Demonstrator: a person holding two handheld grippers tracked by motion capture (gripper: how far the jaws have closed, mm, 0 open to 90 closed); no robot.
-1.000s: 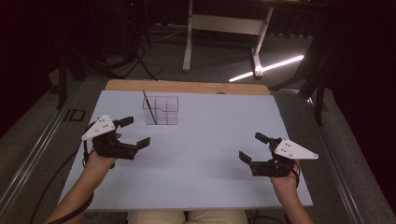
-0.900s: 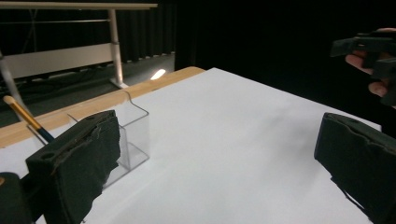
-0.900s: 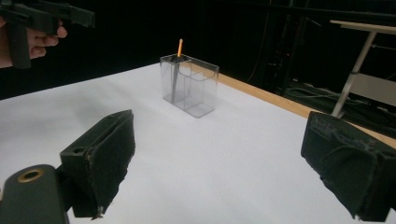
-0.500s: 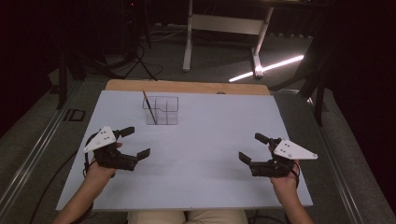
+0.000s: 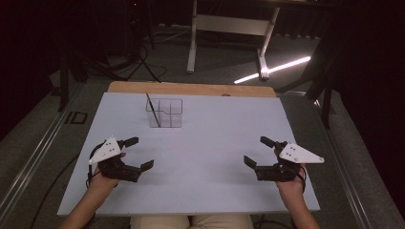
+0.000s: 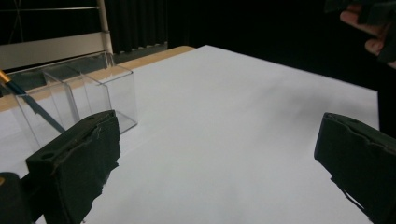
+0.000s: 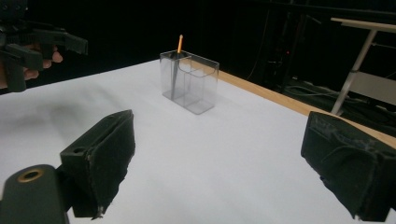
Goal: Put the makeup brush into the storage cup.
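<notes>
We've got a clear plastic organizer [image 5: 165, 113] near the table's far edge, one pencil [image 5: 153, 109] leaning in its left compartment. No labels we can read on it. Our left gripper [image 5: 135, 153] and right gripper [image 5: 258, 150] hover well apart over the white tabletop [image 5: 210, 143], jaws spread wide, holding nothing. Dark room behind.
</notes>
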